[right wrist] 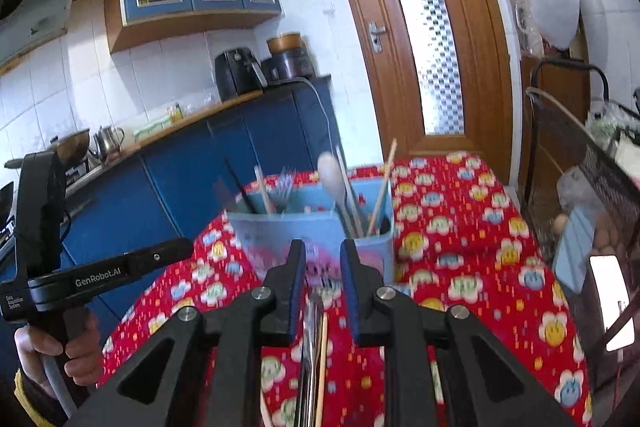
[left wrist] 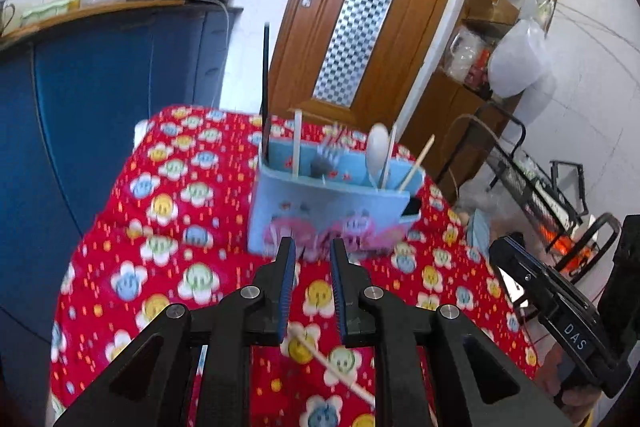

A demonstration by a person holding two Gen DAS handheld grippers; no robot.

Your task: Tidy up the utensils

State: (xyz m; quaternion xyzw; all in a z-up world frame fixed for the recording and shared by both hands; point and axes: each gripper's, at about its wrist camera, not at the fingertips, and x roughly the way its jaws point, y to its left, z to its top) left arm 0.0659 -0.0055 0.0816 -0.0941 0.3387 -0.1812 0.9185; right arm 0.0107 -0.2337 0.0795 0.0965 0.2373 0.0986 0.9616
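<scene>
A light blue utensil holder [left wrist: 332,211] [right wrist: 312,227] with pink cartoon figures stands on the red flowered tablecloth [left wrist: 180,187] [right wrist: 460,247]. Chopsticks, a white spoon [left wrist: 378,151] [right wrist: 334,179], forks and a black stick rise out of it. My left gripper [left wrist: 314,251] hovers just in front of the holder, jaws a narrow gap apart with nothing between them. A wooden chopstick [left wrist: 332,367] lies on the cloth under it. My right gripper [right wrist: 323,259] also faces the holder, narrowly open and empty. A metal utensil [right wrist: 310,347] and a wooden chopstick [right wrist: 323,355] lie on the cloth below it.
Blue cabinets [left wrist: 100,87] with a counter and a black air fryer [right wrist: 236,71] run along the table's left side. A wooden door [left wrist: 360,7] stands behind it. A black wire rack [right wrist: 580,167] crowds the right edge. A hand [right wrist: 52,347] holds the left gripper's handle.
</scene>
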